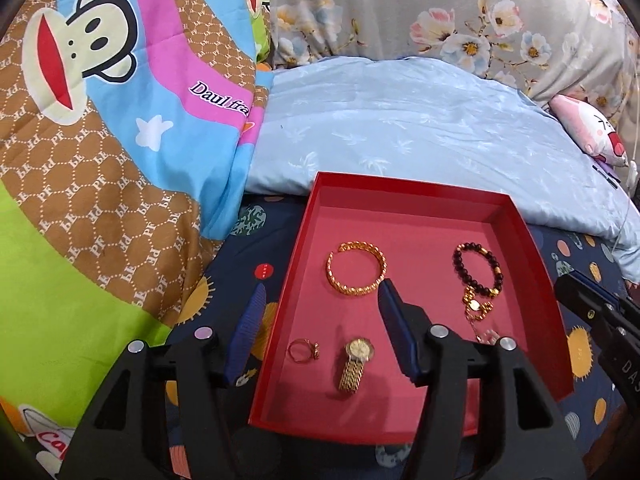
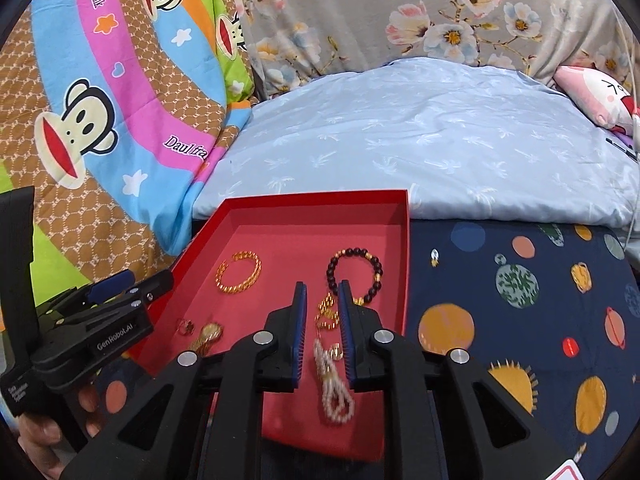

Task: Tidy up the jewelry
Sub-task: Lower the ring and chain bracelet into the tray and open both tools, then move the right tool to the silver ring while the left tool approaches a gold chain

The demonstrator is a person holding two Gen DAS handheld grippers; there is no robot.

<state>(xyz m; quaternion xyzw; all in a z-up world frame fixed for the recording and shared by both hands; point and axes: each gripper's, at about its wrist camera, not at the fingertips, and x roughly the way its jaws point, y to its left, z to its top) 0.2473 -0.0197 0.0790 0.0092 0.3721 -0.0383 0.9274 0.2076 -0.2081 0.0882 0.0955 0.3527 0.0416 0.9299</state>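
A red tray [image 1: 520,236] [image 2: 256,216] lies on the dark planet-print sheet. In it are a gold bangle [image 1: 357,269] [image 2: 239,272], a dark bead bracelet [image 1: 478,268] [image 2: 354,276], a gold ring [image 1: 303,350] [image 2: 185,326], a gold watch [image 1: 356,362] [image 2: 208,336], a gold chain [image 1: 476,306] [image 2: 326,314] and a pearl strand [image 2: 334,384]. My left gripper [image 1: 320,300] is open over the tray's left wall, empty. My right gripper [image 2: 323,292] is partly open over the gold chain and pearls, not gripping them.
A light blue quilt [image 1: 400,132] [image 2: 420,140] lies just behind the tray. A colourful monkey-print blanket [image 1: 100,140] [image 2: 100,120] is piled at the left. A pink plush [image 1: 592,128] [image 2: 592,96] sits far right. The right gripper shows at the left view's right edge [image 1: 592,312].
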